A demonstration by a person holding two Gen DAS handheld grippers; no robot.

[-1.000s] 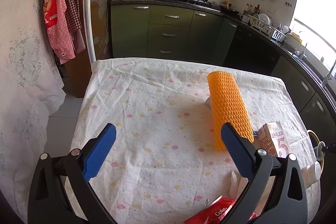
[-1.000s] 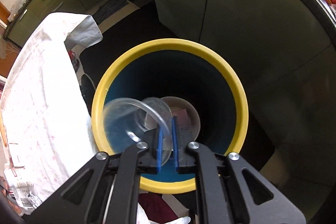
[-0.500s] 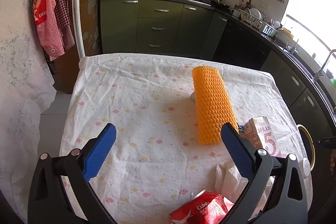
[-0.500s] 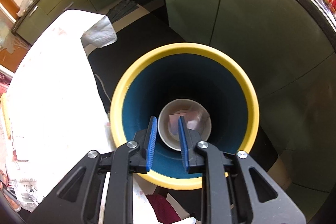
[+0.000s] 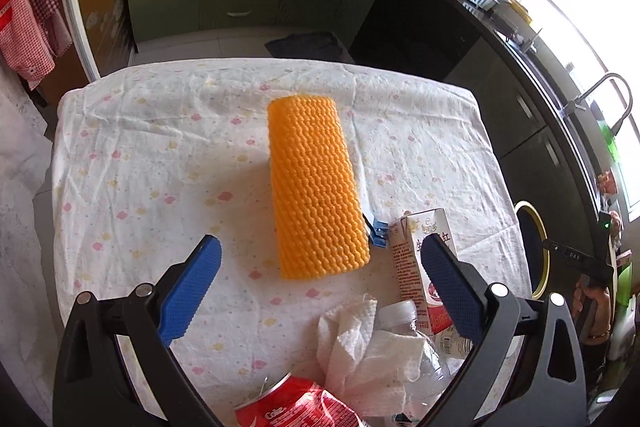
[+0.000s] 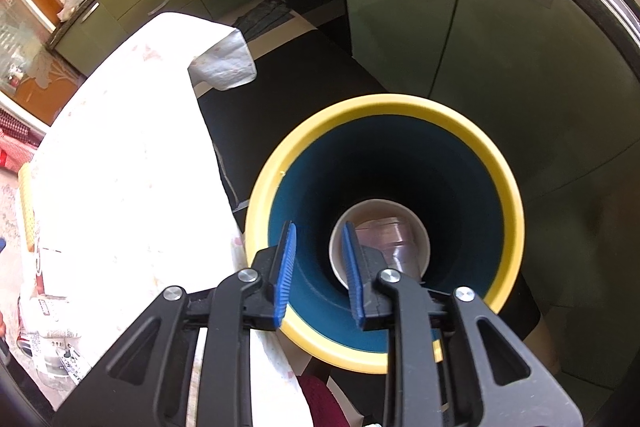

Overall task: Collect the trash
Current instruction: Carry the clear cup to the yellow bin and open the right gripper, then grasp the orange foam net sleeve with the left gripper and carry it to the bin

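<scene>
So the left gripper (image 5: pixel 320 279) is hanging over the near edge of the table with the white spotted tablecloth (image 5: pixel 160 155), blue pads wide apart and holding nothing. Most of the trash sits on that tabletop: a long orange honeycomb-textured foam sleeve (image 5: pixel 316 187) lies lengthwise around the middle, with a small blue clip-like thing (image 5: pixel 376 231) poking out at its near right side. Toward the near right corner there's a white-and-red milk carton (image 5: pixel 416 259), partly behind the right pad. At the near edge are a crumpled white paper towel (image 5: pixel 360 343), a clear plastic bottle (image 5: pixel 416 347) just beside it, and a crushed red cola can (image 5: pixel 296 407).

The right gripper (image 6: pixel 318 267) is above the yellow-rimmed round bin with a blue inside (image 6: pixel 508 195), which stands on the floor just off the table's right edge. Its pads are a little apart, nothing between them. Down in the bin lies a white paper bowl (image 6: pixel 416 227), with something clear and pinkish in it that I can't make out.
</scene>
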